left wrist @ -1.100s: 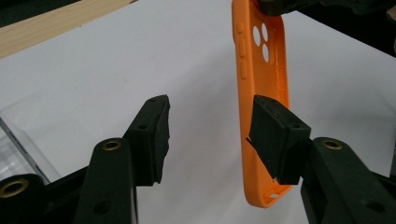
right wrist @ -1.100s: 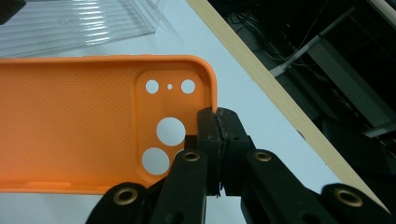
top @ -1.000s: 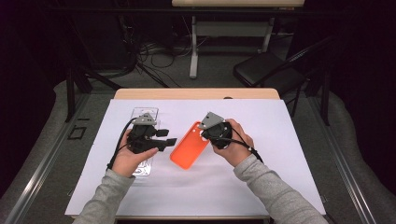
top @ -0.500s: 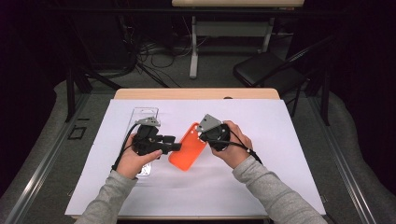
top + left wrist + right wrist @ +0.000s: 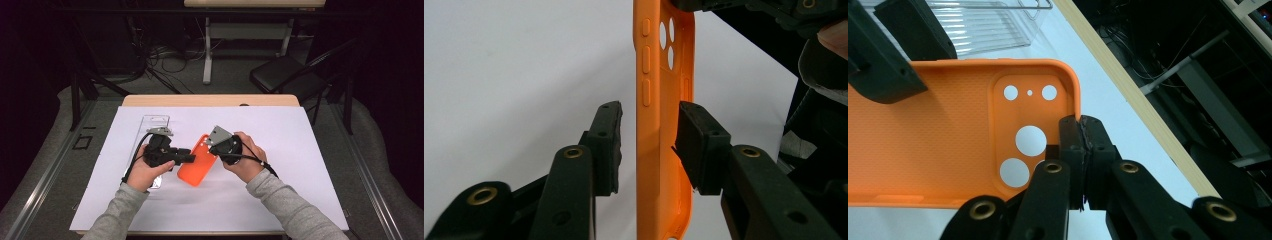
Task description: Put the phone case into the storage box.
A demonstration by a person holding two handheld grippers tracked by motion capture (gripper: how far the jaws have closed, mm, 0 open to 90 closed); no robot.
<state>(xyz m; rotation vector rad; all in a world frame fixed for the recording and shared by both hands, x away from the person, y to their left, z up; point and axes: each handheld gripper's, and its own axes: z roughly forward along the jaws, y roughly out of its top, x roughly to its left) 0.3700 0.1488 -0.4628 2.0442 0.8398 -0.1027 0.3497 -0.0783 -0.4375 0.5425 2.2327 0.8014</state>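
The case (image 5: 938, 135) is a thin orange phone shell with a fine pebbled inner face, rounded corners, a raised rim, round camera holes in a rounded-square recess, and moulded button bumps along one side edge. The right tool (image 5: 1081, 150) pinches the rim at the camera-hole corner, its black jaws closed on the wall with one pad inside the shell and one outside. The left tool (image 5: 649, 145) straddles the opposite long edge, jaws apart with a gap on the left pad's side, while the right pad stands at or just off the shell; I cannot tell if it touches. In the high view the case (image 5: 197, 165) hangs tilted between the two tools over the white-covered table (image 5: 300, 150), both hands gripping from below with forearms in grey sleeves. Beyond the left tool (image 5: 187, 158) lies a clear ribbed plastic tray (image 5: 152, 122); its contents cannot be made out.
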